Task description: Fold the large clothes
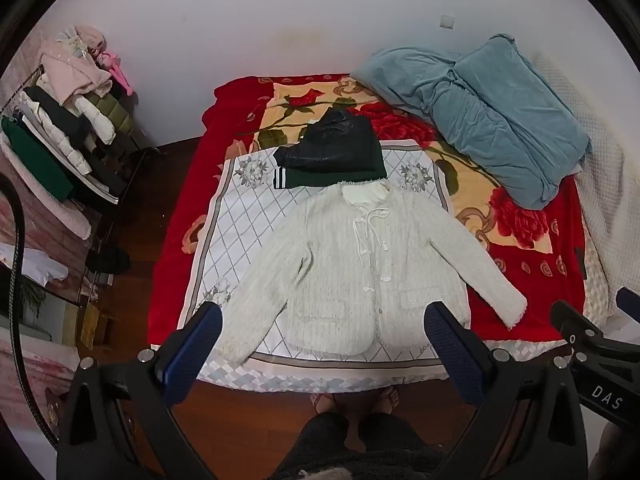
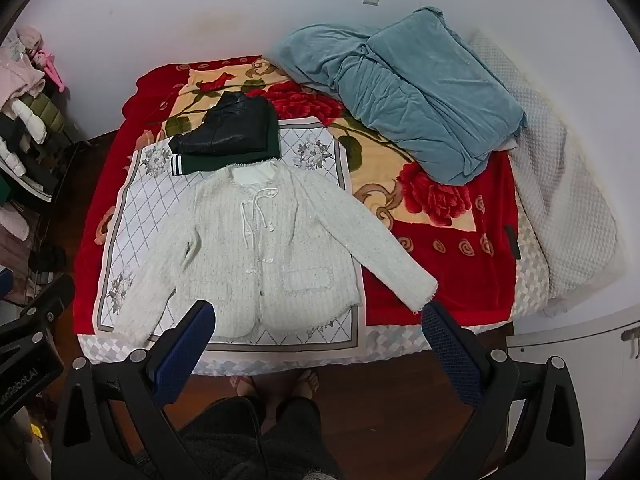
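The left gripper [image 1: 323,334] holds its blue-padded fingers [image 1: 192,356] spread wide with nothing between them, low in the frame above the bed's near edge; the right gripper [image 2: 318,334] is likewise wide and holding nothing. Just beyond both lies the white jacket [image 1: 352,276], flat and front-up at centre frame on a white diamond-patterned cloth [image 1: 248,216], sleeves spread. Its left cuff is partly hidden behind a finger. At its collar sits a dark folded pile [image 1: 332,152]. A blue quilt [image 1: 488,112] fills the upper right; bare red blanket [image 1: 532,276] lies right of the jacket.
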### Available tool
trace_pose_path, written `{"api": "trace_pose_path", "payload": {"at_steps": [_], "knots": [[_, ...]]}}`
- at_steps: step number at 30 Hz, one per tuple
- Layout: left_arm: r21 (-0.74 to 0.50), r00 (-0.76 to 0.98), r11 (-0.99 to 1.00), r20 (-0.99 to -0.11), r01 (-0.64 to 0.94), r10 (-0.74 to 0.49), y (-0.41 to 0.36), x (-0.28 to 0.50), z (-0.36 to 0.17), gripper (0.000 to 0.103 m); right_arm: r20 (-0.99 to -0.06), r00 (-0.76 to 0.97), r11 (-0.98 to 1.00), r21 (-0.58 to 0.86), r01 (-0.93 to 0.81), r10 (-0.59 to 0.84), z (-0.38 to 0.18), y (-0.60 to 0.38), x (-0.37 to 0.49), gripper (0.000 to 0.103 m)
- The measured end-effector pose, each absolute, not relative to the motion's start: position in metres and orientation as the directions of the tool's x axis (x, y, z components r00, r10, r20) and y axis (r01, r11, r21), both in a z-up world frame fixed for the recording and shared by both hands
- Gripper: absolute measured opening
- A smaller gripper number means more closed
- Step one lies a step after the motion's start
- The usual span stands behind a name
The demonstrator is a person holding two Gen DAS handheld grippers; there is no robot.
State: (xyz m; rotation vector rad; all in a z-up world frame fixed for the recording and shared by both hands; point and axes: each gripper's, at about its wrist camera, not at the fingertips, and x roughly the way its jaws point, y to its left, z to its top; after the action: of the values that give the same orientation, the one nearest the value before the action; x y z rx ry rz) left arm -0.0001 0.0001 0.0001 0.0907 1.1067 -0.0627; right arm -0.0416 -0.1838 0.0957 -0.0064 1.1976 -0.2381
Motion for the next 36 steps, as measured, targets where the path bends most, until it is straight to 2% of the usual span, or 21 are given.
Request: {"api": "trace_pose_path", "payload": {"at_steps": [36], "knots": [[0.046,0.451,0.994,-0.893,0.099,-0.004,0.0001,0.0009,-0.0005,0.103,-0.918,0.346,0.974,-0.139,0.181,-0.196,0.1012,-0.1819,-0.0511,0.103]]}}
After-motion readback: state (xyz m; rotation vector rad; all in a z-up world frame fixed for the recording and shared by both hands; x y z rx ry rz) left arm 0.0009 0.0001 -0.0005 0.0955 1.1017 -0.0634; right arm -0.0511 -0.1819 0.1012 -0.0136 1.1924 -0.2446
